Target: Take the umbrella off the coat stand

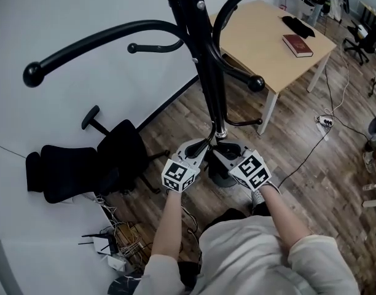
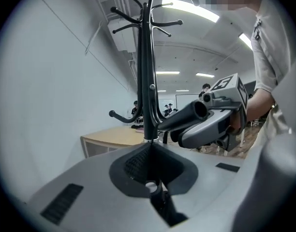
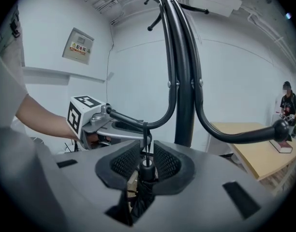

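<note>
The umbrella (image 3: pixel 144 174), folded and black, is found low on the coat stand (image 1: pixel 209 72), just in front of the pole on the person's side and well below the upper hooks. It is hung by a thin strap (image 3: pixel 146 140), which is looped over the lowest part of a curved low hook (image 3: pixel 163 116). The umbrella's round top end is taken between the jaws of the right gripper (image 3: pixel 145 154). These are drawn in to a narrow gap, with a mesh pad close on either side of the knob, so a hold is judged made, though pad contact is not fully shown. The left gripper (image 2: pixel 150 148) is held just beside the pole on the other side, near the hook's free end. Its jaws are brought together at the tips and nothing of the stand is held; a dark shape deep in the throat cannot be identified. The step in hand is judged to be the unhooking: the grip is set and the strap is not yet off. For the next move, the umbrella needs to be raised a little so the strap is slackened. The loop then needs to be led along the hook, away from the pole and past the free end, without being snagged there. A table (image 1: pixel 255 42) and an office chair (image 1: pixel 117 149) are seen well away from the pole and are not involved.
</note>
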`<state>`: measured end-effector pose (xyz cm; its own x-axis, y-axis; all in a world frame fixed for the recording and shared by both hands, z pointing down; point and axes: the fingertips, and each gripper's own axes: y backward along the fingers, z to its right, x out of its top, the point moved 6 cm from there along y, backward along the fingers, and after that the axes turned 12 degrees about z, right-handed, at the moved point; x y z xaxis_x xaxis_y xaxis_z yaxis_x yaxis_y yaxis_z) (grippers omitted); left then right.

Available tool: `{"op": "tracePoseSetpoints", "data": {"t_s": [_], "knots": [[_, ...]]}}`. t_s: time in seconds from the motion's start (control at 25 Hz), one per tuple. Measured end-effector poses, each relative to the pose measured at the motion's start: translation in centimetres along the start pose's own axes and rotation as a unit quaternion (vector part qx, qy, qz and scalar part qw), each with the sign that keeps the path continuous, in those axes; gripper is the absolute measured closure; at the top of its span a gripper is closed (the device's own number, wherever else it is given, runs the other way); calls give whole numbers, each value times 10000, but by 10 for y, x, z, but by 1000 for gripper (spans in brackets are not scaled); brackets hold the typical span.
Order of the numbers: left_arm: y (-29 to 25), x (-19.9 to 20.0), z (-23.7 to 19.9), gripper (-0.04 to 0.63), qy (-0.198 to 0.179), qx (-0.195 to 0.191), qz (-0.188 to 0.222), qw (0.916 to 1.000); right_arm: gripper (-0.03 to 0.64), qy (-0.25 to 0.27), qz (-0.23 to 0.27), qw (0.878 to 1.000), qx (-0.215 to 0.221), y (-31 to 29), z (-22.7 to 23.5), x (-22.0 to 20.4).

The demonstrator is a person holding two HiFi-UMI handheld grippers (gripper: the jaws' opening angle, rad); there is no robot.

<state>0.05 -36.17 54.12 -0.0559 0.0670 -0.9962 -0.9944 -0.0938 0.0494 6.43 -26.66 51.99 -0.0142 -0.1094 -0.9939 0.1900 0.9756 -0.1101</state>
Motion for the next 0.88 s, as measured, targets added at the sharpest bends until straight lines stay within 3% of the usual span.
{"op": "tracePoseSetpoints", "data": {"t_s": [0.2, 0.36, 0.4, 0.6, 0.88], "knots": [[11, 5, -3, 572, -106, -168, -144, 9997, 522, -87, -77, 9999, -33, -23, -7, -6], [11, 10, -4, 571, -302, -119, -276, 9991, 557, -198, -73, 9968, -766, -33, -1, -10], [10, 10, -4, 571, -333, -58, -280, 9990, 604, -191, -62, 9954, -942, -34, -2, -10], [12, 9, -5, 571, -344, 54, -208, 9992, 607, 155, -90, 9856, -1683, -25, -11, -14], [8, 13, -13, 572, -347, 93, -116, 9993, 607, 162, 106, 9821, -1873, -11, -9, -5]]}}
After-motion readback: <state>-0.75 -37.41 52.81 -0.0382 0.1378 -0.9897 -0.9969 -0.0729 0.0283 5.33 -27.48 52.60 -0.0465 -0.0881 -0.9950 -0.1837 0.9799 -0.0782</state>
